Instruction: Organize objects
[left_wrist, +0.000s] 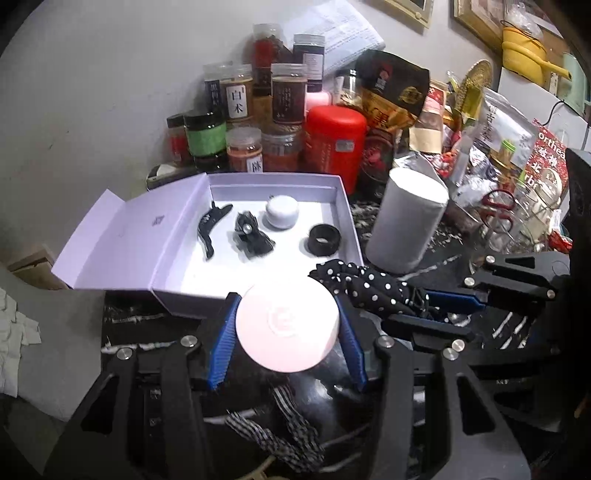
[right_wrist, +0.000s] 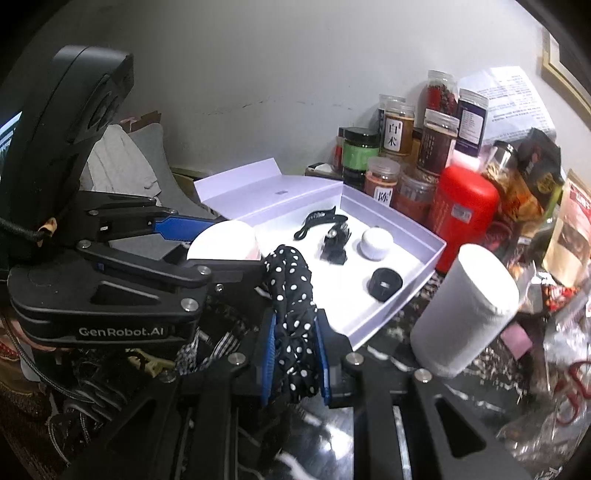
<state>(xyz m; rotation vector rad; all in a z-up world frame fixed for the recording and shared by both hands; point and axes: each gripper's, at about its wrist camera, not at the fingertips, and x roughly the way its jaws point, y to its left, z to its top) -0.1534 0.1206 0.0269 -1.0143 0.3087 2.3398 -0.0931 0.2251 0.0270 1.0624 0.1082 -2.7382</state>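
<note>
Cluttered counter | pink compact (left_wrist: 287, 328) clamped in left gripper (left_wrist: 287, 332)

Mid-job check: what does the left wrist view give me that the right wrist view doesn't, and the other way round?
Only the left wrist view shows the left gripper clamped side to side on the pink round case, plus the red-handled scissors and yellow pot.

Only the right wrist view shows the right gripper pinching the polka-dot scrunchie between its pads, and a grey cushion by the wall.

Both show the open white box holding a black clip, small white jar and black ring, beside the white cylinder and red canister.
</note>
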